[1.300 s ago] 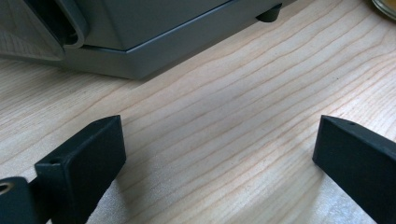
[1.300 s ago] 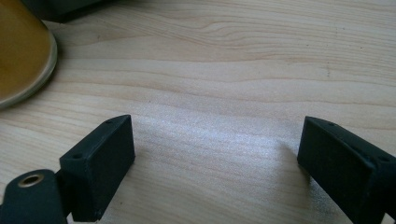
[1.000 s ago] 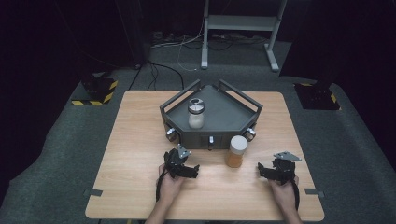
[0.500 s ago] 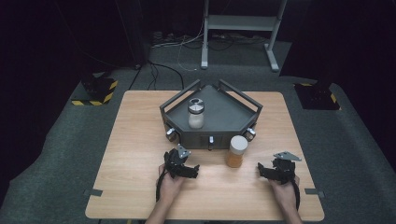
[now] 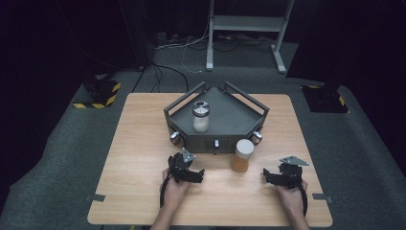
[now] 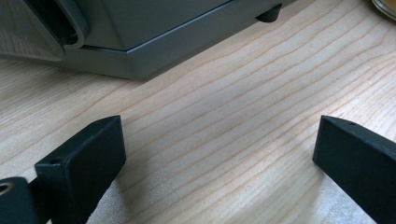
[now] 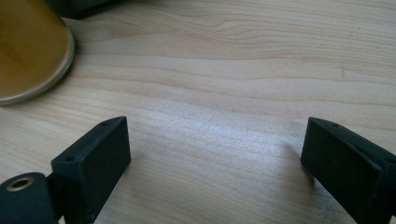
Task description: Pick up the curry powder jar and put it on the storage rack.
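A light wooden table (image 5: 143, 143) stands on dark carpet, and a grey angular tray (image 5: 234, 120) sits at its far middle. A clear jar with a silver lid (image 5: 201, 116) stands upright inside the tray, toward its left side. An amber jar with a pale lid (image 5: 242, 155) stands upright on the bare wood just in front of the tray's front wall, right of centre; it appears not to touch the wall, though the angle makes that hard to judge.

The left gripper (image 5: 187, 173) rests low near the front edge, with its jaws spread wide and nothing between them; in the left gripper view the tray's base lies ahead across open wood. The right gripper (image 5: 276, 178) sits near the front right, jaws likewise wide apart and empty, with the amber jar ahead to its left. Bare wood lies between the two grippers and out toward both side edges.
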Demonstrator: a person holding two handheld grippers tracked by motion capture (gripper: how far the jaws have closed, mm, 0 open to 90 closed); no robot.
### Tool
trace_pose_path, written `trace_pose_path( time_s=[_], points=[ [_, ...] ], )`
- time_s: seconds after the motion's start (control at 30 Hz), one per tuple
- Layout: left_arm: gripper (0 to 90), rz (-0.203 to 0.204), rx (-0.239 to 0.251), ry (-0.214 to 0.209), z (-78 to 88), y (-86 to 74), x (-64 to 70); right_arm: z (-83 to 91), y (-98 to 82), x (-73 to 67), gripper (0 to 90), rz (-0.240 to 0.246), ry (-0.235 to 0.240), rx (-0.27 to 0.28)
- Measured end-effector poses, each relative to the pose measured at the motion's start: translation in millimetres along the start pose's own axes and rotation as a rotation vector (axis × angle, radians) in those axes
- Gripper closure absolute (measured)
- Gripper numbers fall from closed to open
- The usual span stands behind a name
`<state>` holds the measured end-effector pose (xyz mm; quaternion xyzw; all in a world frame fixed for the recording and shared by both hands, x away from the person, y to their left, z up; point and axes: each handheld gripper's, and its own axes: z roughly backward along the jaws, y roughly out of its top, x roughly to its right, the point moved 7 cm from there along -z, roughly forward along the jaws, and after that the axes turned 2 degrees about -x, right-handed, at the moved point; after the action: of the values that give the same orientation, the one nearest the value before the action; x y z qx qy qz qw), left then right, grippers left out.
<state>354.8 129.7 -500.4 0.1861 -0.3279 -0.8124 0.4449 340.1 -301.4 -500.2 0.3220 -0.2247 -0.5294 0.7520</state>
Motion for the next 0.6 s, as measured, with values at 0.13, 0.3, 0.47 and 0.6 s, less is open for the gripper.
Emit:
trace_pose_path(
  time_s=[0.13,0.3,0.47,0.6],
  points=[
    [2.6,0.000,0.000,0.000,0.0,0.0,0.0,2.9,0.6,-2.2,8.0,0.009,0.016,0.002],
    [2.6,-0.002,-0.001,0.000,0.1,0.1,-0.1,8.5,2.2,-4.5,7.8,0.027,0.033,0.013],
    [2.6,-0.003,-0.001,0.000,0.1,0.1,-0.1,11.6,1.7,-6.1,7.7,0.040,0.074,0.017],
    [2.6,-0.004,-0.002,0.000,0.1,0.1,-0.2,12.5,0.4,-10.1,7.7,0.055,0.103,0.018]
  ],
)
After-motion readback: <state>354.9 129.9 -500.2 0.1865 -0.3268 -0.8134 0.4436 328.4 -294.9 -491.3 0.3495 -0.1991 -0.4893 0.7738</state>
